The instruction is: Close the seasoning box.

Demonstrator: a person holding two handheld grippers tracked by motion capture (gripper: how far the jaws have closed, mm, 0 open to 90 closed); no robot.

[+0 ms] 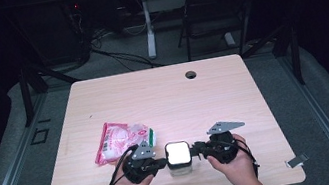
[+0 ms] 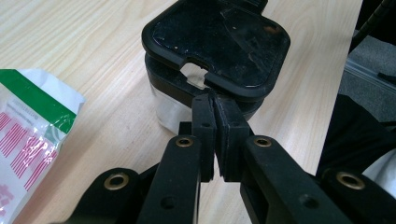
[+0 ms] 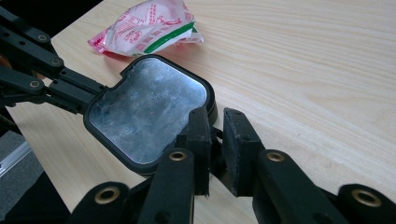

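Note:
A small clear container [image 1: 179,157] with a black-rimmed lid [image 2: 219,42] stands near the table's front edge, between both grippers. My left gripper [image 1: 164,162] reaches in from the left. Its jaws are pinched together [image 2: 214,100] on a flap at the lid's rim, beside a small notch. My right gripper [image 1: 195,151] comes from the right. Its jaws [image 3: 215,116] stand a narrow gap apart at the opposite rim of the lid [image 3: 147,107], with a dark flap between them. The left gripper [image 3: 91,98] touches the lid's far side in the right gripper view.
A pink and white snack bag [image 1: 122,139] with a green stripe lies just left of and behind the container, also seen as the bag [image 2: 32,126] and the bag [image 3: 144,25]. The wooden table [image 1: 163,97] has a cable hole [image 1: 191,74] at the back. A folding chair [image 1: 219,7] stands beyond it.

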